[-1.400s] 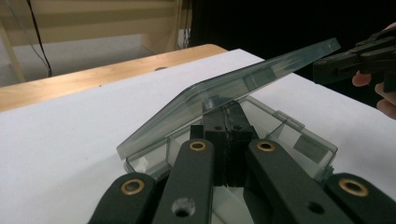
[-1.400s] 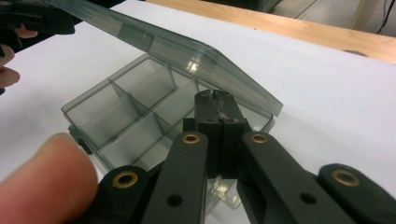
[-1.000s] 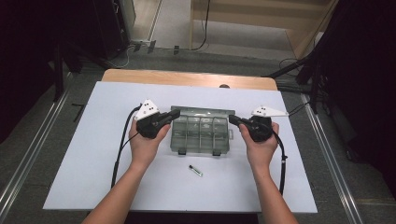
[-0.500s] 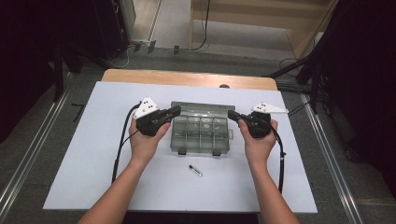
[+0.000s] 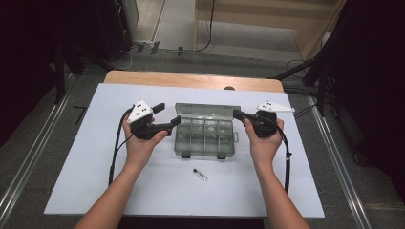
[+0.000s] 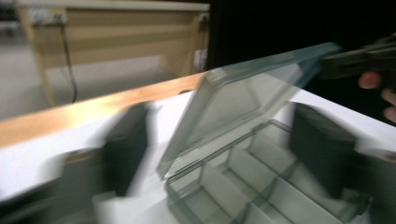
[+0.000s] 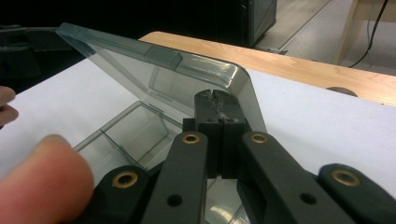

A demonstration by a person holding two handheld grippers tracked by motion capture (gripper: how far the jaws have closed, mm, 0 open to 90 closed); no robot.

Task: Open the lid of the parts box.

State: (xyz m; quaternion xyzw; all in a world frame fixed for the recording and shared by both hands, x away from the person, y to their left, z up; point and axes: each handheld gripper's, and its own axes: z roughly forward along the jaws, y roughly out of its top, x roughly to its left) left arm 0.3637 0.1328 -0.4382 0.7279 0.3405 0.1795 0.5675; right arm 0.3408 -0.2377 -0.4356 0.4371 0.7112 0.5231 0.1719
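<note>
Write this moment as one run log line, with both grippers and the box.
left gripper: jaws just opened, nothing held | right gripper: shut on lid | box: lid raised

Arms: bare forearms, no sleeves
Left gripper point(image 5: 168, 117): black body, white three-cornered plate (dark dots on it), black cable
Right gripper point(image 7: 215, 99): black linkage arms, brass-coloured rivets, white plate, black cable
</note>
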